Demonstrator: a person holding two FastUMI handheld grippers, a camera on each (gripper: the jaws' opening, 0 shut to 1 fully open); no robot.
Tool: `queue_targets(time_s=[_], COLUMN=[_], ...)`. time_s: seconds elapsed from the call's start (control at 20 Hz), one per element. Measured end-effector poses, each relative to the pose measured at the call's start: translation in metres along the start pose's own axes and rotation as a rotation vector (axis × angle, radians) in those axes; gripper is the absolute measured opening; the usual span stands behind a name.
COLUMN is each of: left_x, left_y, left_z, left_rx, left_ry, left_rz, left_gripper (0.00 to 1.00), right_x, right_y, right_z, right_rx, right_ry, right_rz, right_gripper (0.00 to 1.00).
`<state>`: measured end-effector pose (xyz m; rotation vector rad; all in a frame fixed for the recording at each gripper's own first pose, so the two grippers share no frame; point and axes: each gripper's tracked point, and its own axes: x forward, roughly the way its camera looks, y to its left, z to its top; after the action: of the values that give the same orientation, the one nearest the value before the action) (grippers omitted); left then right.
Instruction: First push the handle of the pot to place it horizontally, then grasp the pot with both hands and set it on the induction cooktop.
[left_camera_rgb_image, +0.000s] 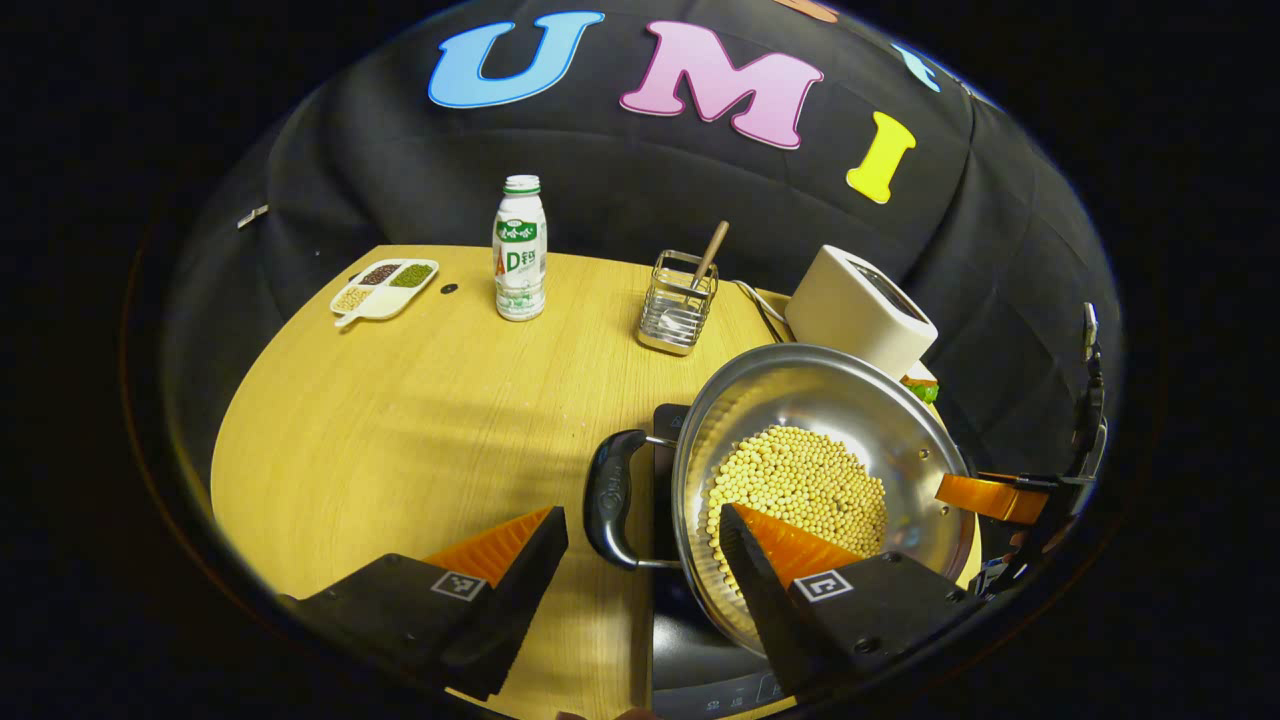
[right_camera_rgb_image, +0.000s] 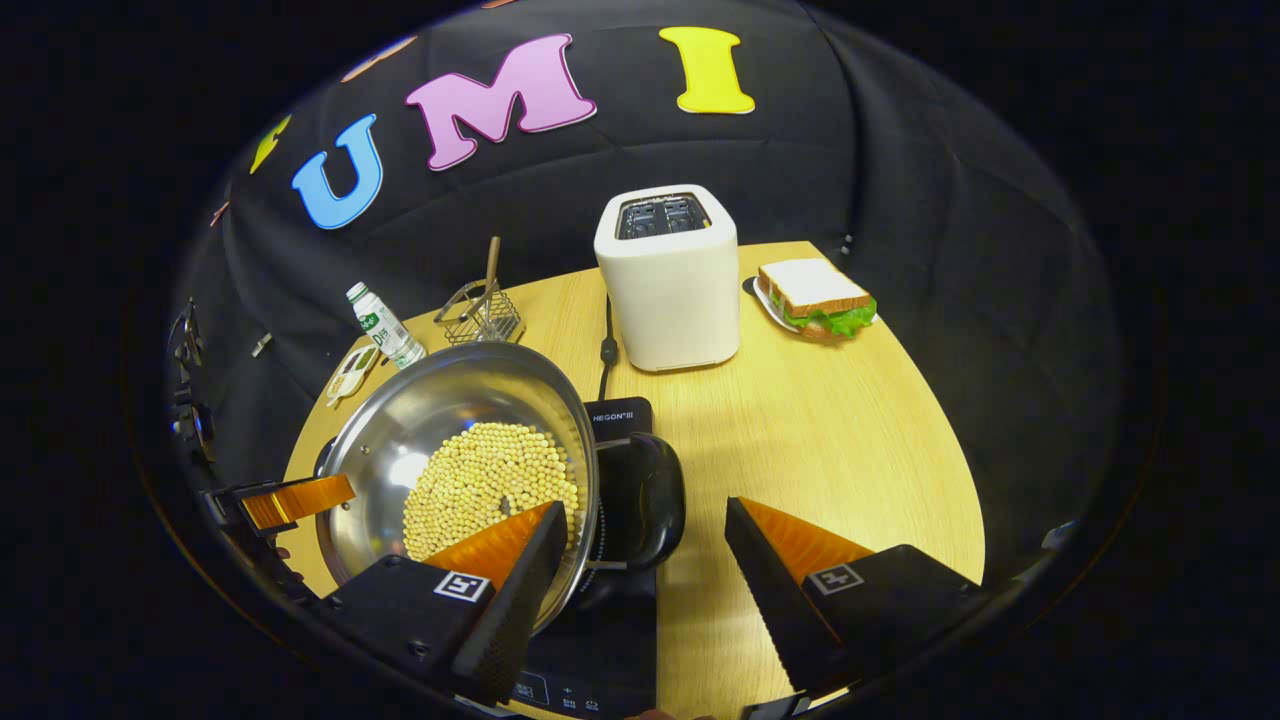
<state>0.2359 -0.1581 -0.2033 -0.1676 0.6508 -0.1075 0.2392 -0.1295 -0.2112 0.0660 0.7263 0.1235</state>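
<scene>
A steel pot (left_camera_rgb_image: 800, 395) holding yellow soybeans (left_camera_rgb_image: 800, 480) rests on the black induction cooktop (left_camera_rgb_image: 690, 640), its two black handles pointing left and right. My left gripper (left_camera_rgb_image: 640, 512) is open, with one handle (left_camera_rgb_image: 605, 495) between its spread fingers and one finger reaching over the rim. My right gripper (right_camera_rgb_image: 645, 508) is open too, straddling the other handle (right_camera_rgb_image: 650, 465) of the pot (right_camera_rgb_image: 450, 400), with the cooktop (right_camera_rgb_image: 620, 415) beneath. Neither pair of fingers presses on a handle. Each view also shows the other gripper across the pot (left_camera_rgb_image: 990, 495) (right_camera_rgb_image: 290, 500).
On the wooden table (left_camera_rgb_image: 400, 430) stand a milk bottle (left_camera_rgb_image: 520, 260), a wire rack with a spoon (left_camera_rgb_image: 680, 305), a white toaster (right_camera_rgb_image: 668, 280), a sandwich on a plate (right_camera_rgb_image: 815, 295) and a divided dish of beans (left_camera_rgb_image: 385, 288).
</scene>
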Motion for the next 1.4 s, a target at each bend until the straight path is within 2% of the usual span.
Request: queue_targets(time_s=[0.15,0.55,0.65,0.85,1.0,1.2,1.4], left_x=[-0.032,-0.164,-0.197,-0.253,-0.288,-0.330,-0.353], left_y=[0.004,0.008,0.008,0.020,0.031,0.049,0.057], left_z=[0.013,0.080,0.087,0.092,0.082,0.066,0.047], left_rx=[0.045,0.138,0.145,0.126,0.116,0.119,0.120], left_ry=[-0.065,-0.421,-0.487,-0.597,-0.650,-0.770,-0.820], left_rz=[0.025,0.093,0.096,0.113,0.137,0.191,0.232], left_gripper=[0.96,0.95,0.95,0.95,0.95,0.95,0.95], right_x=[-0.026,-0.131,-0.160,-0.219,-0.252,-0.275,-0.293], right_y=[0.002,0.025,0.030,0.055,0.066,0.077,0.076], right_z=[0.010,0.078,0.096,0.115,0.115,0.092,0.064], right_rx=[-0.025,-0.078,-0.098,-0.107,-0.135,-0.142,-0.183], right_ry=[-0.072,-0.408,-0.506,-0.661,-0.737,-0.759,-0.785], right_rz=[-0.020,-0.089,-0.122,-0.118,-0.133,-0.126,-0.138], right_gripper=[0.99,0.99,0.98,0.99,0.98,0.98,0.98])
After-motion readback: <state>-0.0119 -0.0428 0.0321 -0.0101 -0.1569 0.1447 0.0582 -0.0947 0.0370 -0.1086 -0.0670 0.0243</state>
